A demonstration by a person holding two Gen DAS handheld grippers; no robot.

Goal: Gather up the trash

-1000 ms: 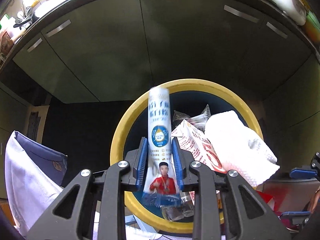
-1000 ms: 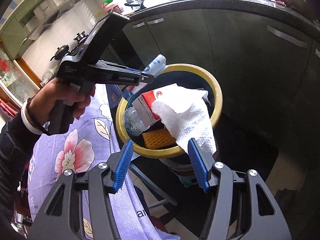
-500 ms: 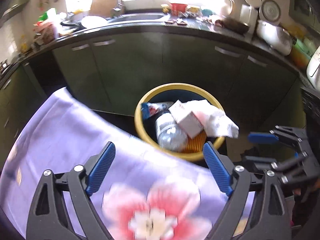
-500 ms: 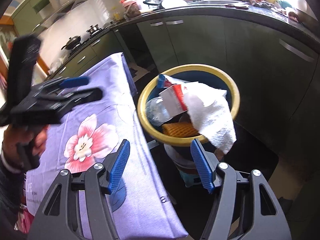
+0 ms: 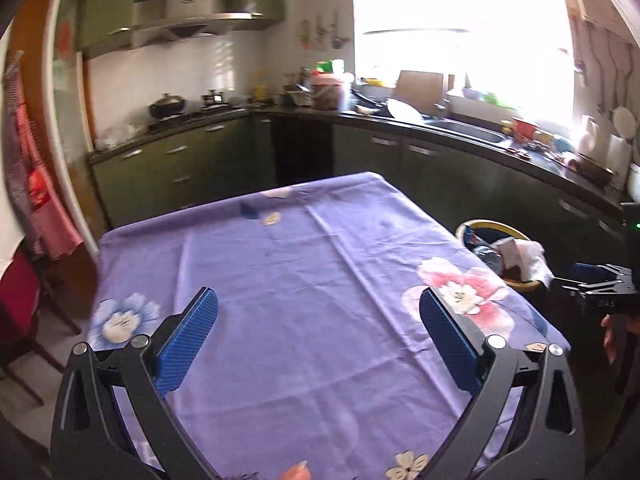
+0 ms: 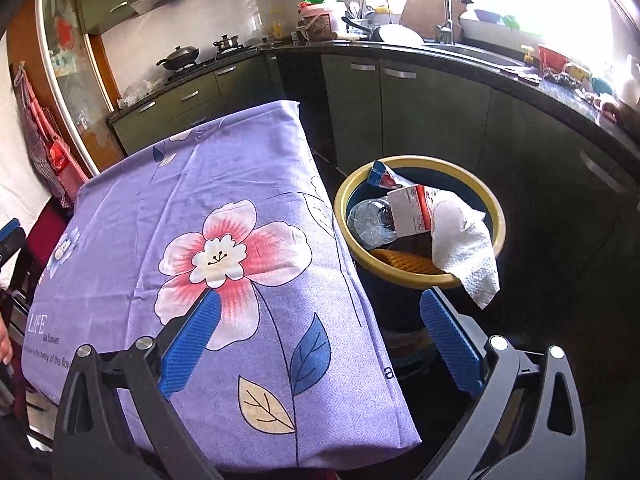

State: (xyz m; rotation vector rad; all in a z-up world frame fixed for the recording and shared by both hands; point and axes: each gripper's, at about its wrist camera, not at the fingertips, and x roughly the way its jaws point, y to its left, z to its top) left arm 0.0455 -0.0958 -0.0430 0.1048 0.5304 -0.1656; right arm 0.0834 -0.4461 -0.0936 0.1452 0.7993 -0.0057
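A yellow-rimmed bin [image 6: 420,162] stands on the floor beside the table's right edge. It holds a white paper towel [image 6: 460,240] draped over the rim, a red and white carton [image 6: 412,212], a clear plastic bottle [image 6: 368,220], a blue-tipped pouch [image 6: 380,176] and an orange ribbed piece [image 6: 404,260]. My right gripper [image 6: 320,300] hovers over the table's corner near the bin, jaws opening, nothing between them. My left gripper [image 5: 318,300] is above the purple flowered tablecloth [image 5: 300,260], jaws opening and empty. The bin [image 5: 492,224] lies far right in that view.
Dark green cabinets [image 6: 432,112] under a black counter curve behind the table and bin, with a sink [image 6: 472,50] and a stove [image 6: 188,60]. A chair with a red seat [image 5: 16,292] stands at the table's left. A fingertip [image 5: 296,472] shows at the bottom edge.
The left gripper let the pouch go into the bin, opened wide and swung left over the table. The right gripper opened wider and drew back from the bin.
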